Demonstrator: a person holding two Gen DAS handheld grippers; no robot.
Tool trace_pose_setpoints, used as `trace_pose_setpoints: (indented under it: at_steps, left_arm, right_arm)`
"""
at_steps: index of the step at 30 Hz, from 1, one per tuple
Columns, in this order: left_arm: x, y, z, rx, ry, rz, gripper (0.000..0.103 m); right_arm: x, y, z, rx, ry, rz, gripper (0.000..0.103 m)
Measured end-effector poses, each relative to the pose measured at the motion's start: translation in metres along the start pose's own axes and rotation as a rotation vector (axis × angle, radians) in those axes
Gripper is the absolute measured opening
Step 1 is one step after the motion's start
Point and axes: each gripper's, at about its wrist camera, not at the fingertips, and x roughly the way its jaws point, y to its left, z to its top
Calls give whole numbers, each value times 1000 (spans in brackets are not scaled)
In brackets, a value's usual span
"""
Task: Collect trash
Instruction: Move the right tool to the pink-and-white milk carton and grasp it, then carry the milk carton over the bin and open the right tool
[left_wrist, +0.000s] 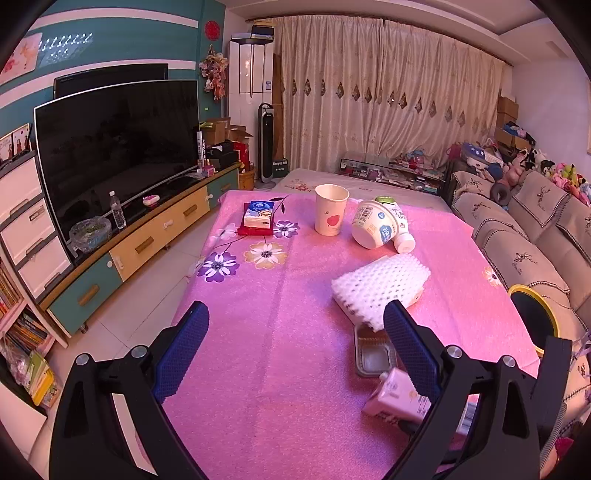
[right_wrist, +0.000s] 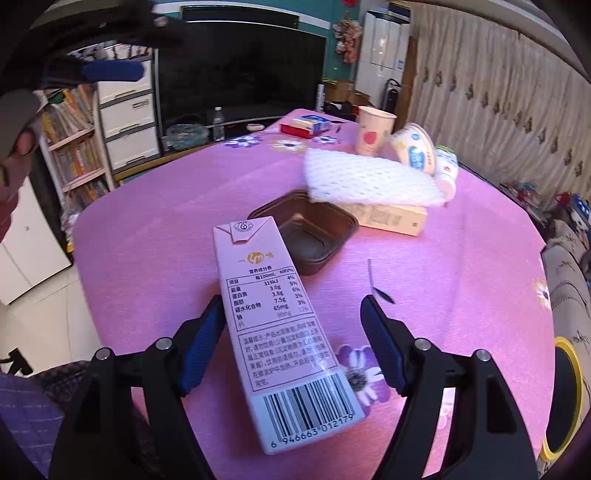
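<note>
- As far as we can judge, collecting has barely begun: every piece of trash lies on the table, none in the bin.
- Our right gripper is spread wide around the carton, its left pad touching or nearly so, the right pad apart.
- Our left gripper hangs open, holding nothing.
- Ahead wait the tray, foam net, cup, tub and bottle.
- The bin sits off to our right.
</note>
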Motion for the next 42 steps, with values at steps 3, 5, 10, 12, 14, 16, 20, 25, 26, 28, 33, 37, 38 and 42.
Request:
trace_pose_setpoints:
  at_steps: [3,5,10,12,14,16,20,25,26,28,33,37,38,42]
  left_arm:
    - [2,-2,-2,3,6,-4,94]
    - [3,-4,-3,6,9,-6,94]
    - [4,-6,-2,8,13,-10,94]
    - [5,-7,-3,11,16,-12,94]
    - [7,-9,-4,14,20,-15,94]
    - [8,-11,-5,15,23,-18,94]
    - [9,-13,-4,19,25,-26,94]
    - [10,-17,-5,27,31,-34,94]
    - [10,-18,-5,29,31,-34,94]
    - [10,-19,-5,33,29,-34,94]
    - [9,-21,-4,36,30,-39,94]
    - [11,-27,-5,47,37,-50,94]
    - [12,-29,-6,50,40,-55,94]
    - [14,-38,-7,66,48,-73,94]
  right_arm:
    - [7,-15,1,65,14,-37,70]
    - [12,-26,0,111,26,-58,70]
    - [12,-53,-4,210,42,-118,69]
    - [10,-63,-9,250,48,-107,69]
    - [4,-70,-16,282,39,-73,69]
    - [-4,-73,-22,296,23,-43,69]
    - [-18,-72,-36,289,-9,-19,69]
    - [-28,-64,-47,303,-58,5,50]
    - [-30,-63,-48,301,-66,5,43]
    - [-35,-61,-51,300,-80,8,40]
    - [-56,-62,-50,299,-136,14,39]
    - [-77,-74,-46,319,-184,-19,39]
    - [-83,-80,-45,332,-195,-37,39]
    - [-101,-124,-49,412,-217,-145,39]
